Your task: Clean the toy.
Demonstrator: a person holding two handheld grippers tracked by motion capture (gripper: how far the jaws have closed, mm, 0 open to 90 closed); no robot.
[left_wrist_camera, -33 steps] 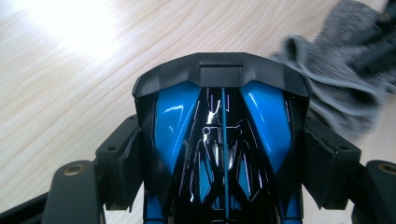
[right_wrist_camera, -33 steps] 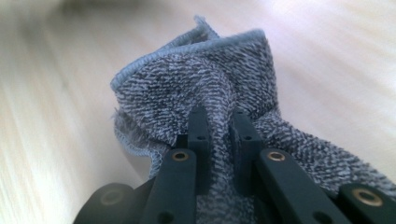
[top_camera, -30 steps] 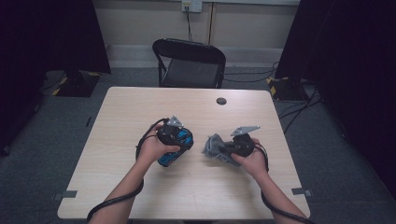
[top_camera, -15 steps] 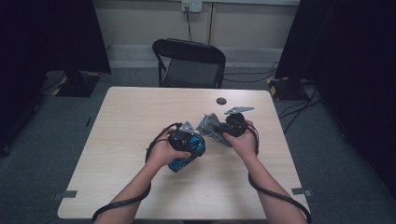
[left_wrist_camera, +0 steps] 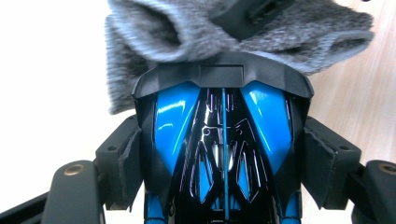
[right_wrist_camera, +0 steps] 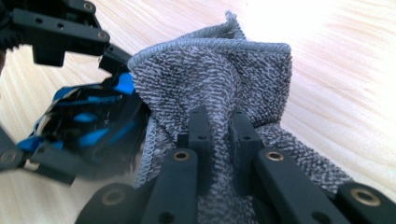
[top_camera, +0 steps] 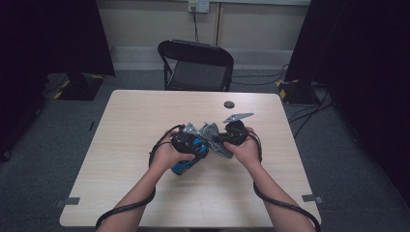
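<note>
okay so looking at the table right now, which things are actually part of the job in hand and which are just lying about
Part of the job:
- blue and black toy car, clamped in the left tool
- grey cloth, pinched in the right tool and held against the car's end

Just lying about:
- small dark round disc near the table's far edge
- black folding chair behind the table

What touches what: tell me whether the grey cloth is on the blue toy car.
Touching. In the left gripper view the grey cloth lies pressed over the front edge of the blue toy car, with no gap between them; the left gripper clamps the car's sides.
</note>
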